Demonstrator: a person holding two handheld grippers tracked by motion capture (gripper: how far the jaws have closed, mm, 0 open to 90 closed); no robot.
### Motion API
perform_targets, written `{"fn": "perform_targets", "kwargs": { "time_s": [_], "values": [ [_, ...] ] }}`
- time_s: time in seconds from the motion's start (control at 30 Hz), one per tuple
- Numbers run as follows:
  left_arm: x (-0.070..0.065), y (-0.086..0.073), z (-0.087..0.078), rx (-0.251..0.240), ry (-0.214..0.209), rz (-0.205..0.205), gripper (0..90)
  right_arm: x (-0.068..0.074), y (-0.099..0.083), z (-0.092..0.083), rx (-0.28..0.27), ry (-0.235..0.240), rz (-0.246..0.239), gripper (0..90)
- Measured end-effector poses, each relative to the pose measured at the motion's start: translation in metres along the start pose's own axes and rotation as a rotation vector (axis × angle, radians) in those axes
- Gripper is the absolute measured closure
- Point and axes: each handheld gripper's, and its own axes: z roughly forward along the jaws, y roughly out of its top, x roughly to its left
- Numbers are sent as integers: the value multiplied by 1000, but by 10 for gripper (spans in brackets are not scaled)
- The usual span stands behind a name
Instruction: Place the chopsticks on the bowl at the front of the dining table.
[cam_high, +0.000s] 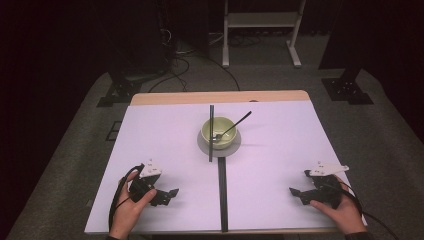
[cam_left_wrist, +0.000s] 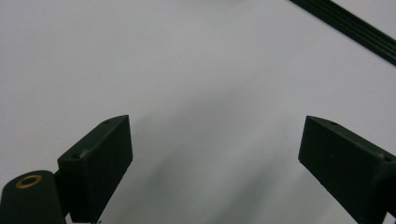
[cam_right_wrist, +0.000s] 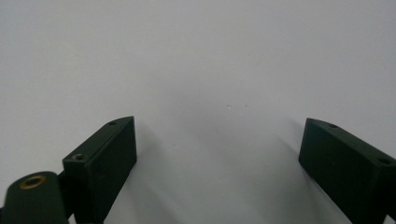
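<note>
A pale green bowl stands on a grey round plate at the middle of the white table. A dark spoon leans in the bowl, handle pointing back right. My left gripper rests near the front left of the table, held by a hand, jaws wide apart with nothing between them. Over bare white surface its own view shows the left gripper open. My right gripper lies near the front right, also held by a hand. Seen in its own view, the right gripper is open and empty.
A black strip runs from the front edge up the table's middle, and a thin dark rod stands beside the bowl. The same strip crosses the left gripper view's top right corner. A white stand and cables lie on the floor beyond.
</note>
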Motion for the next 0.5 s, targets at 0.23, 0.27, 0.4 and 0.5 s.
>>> {"fn": "perform_targets", "kwargs": {
  "time_s": [0.23,0.27,0.4,0.5],
  "values": [
    [1,-8,2,17,23,6,89,0,0,0,0,0,0,100],
    [1,-9,3,19,23,7,89,0,0,0,0,0,0,100],
    [0,-14,7,31,20,6,89,0,0,0,0,0,0,100],
    [0,-15,8,30,27,19,88,0,0,0,0,0,0,100]
  ]
}}
